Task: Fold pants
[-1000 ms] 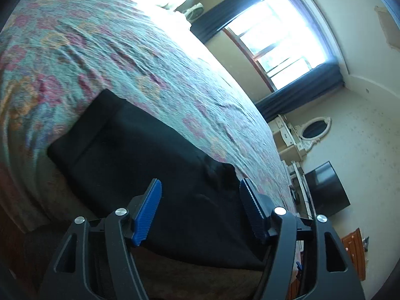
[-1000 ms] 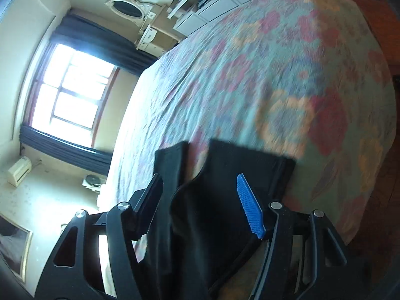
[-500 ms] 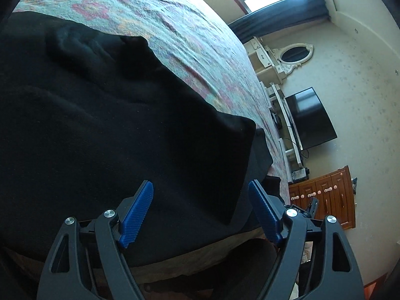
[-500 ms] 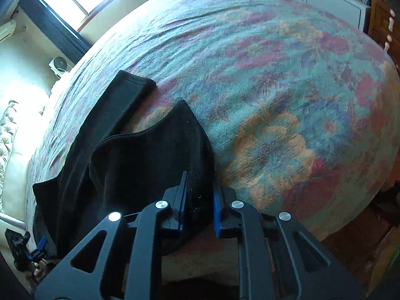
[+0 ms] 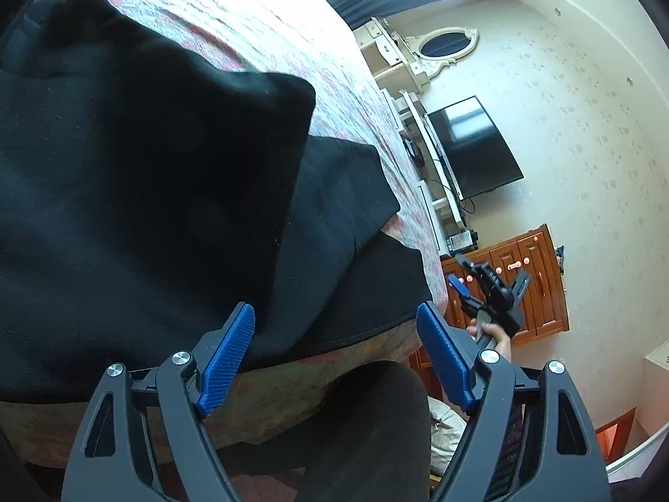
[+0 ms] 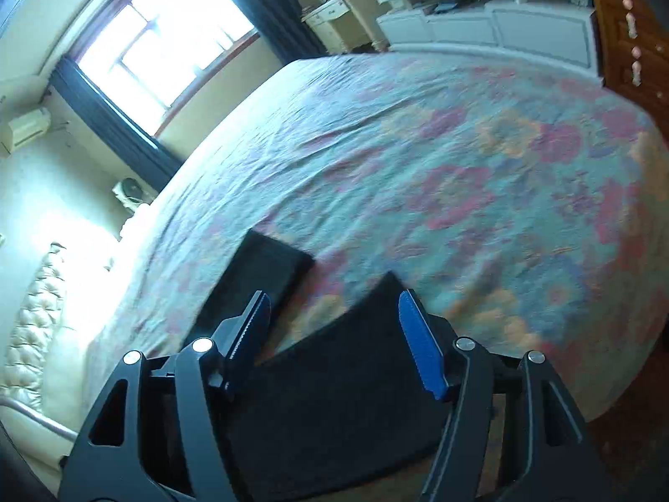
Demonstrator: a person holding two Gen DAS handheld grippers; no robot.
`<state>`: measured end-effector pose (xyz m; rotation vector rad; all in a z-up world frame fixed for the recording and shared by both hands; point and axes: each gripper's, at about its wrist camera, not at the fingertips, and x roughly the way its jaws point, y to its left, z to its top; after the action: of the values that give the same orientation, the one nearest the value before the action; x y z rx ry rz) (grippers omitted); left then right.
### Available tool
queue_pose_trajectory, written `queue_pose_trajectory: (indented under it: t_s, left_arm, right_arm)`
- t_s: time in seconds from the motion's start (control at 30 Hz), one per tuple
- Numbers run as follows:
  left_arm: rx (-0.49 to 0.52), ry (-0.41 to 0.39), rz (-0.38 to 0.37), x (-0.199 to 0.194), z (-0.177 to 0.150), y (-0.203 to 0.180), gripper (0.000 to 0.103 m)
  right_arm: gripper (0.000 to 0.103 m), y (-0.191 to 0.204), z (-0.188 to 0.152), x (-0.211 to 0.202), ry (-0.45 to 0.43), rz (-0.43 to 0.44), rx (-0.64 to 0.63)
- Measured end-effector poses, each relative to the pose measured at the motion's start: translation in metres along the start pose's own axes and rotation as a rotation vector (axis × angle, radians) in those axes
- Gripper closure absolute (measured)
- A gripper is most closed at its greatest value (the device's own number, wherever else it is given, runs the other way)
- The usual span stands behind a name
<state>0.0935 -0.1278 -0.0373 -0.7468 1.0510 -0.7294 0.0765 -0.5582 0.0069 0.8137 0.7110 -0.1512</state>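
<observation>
Black pants point(image 5: 159, 175) lie folded in layers at the near edge of a bed with a floral cover point(image 5: 292, 33). My left gripper point(image 5: 334, 334) is open and empty, its blue pads point(image 5: 228, 355) just above the pants' near edge. My right gripper point(image 6: 334, 326) is open and empty over a black pant part point(image 6: 343, 397); a second black part point(image 6: 259, 276) lies beyond it. The right gripper also shows in the left wrist view point(image 5: 472, 284), held off the bed's corner, open.
The floral bed cover point(image 6: 460, 175) stretches far ahead. A white dresser with an oval mirror point(image 5: 447, 44), a TV point(image 5: 472, 146) and a wooden cabinet point(image 5: 527, 280) stand along the wall. A window point(image 6: 167, 42) and padded headboard point(image 6: 29, 326) are on the left.
My right gripper has opened, let go of the pant edge and pulled back off the bed corner. My left gripper has shifted right along the near edge, still open.
</observation>
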Motion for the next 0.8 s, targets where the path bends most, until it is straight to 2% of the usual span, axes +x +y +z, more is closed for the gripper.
queue_pose_trajectory:
  t_s: [0.07, 0.13, 0.23, 0.37, 0.43, 0.47, 0.5, 0.6, 0.8]
  left_arm:
    - [-0.015, 0.008, -0.011, 0.009, -0.003, -0.001, 0.025]
    - [-0.025, 0.003, -0.017, 0.014, -0.005, -0.003, 0.025]
    - [-0.027, -0.013, -0.010, 0.012, -0.007, -0.001, 0.025]
    - [-0.026, -0.034, -0.005, 0.009, -0.009, 0.000, 0.024]
    - [-0.009, -0.038, 0.009, 0.014, -0.010, -0.005, 0.024]
    - [-0.003, -0.041, 0.014, 0.016, -0.011, -0.007, 0.024]
    - [-0.001, -0.043, 0.015, 0.017, -0.012, -0.008, 0.022]
    - [-0.009, -0.048, 0.012, 0.015, -0.013, -0.009, 0.022]
    - [-0.033, -0.063, 0.014, 0.009, -0.016, -0.005, 0.022]
  right_arm:
    - [0.039, -0.003, 0.000, 0.033, 0.073, 0.120, 0.131]
    - [0.039, -0.006, 0.001, 0.070, 0.130, 0.187, 0.231]
    - [0.041, -0.008, 0.001, 0.109, 0.150, 0.185, 0.299]
    - [0.045, -0.006, 0.011, 0.126, 0.092, 0.186, 0.337]
    - [0.069, -0.004, 0.014, 0.138, 0.111, 0.204, 0.326]
    - [0.095, -0.007, 0.011, 0.147, 0.148, 0.207, 0.348]
    - [0.097, -0.009, 0.005, 0.150, 0.160, 0.203, 0.380]
    - [0.097, -0.004, 0.005, 0.132, 0.096, 0.241, 0.366]
    - [0.097, 0.021, 0.014, 0.050, -0.007, 0.307, 0.242]
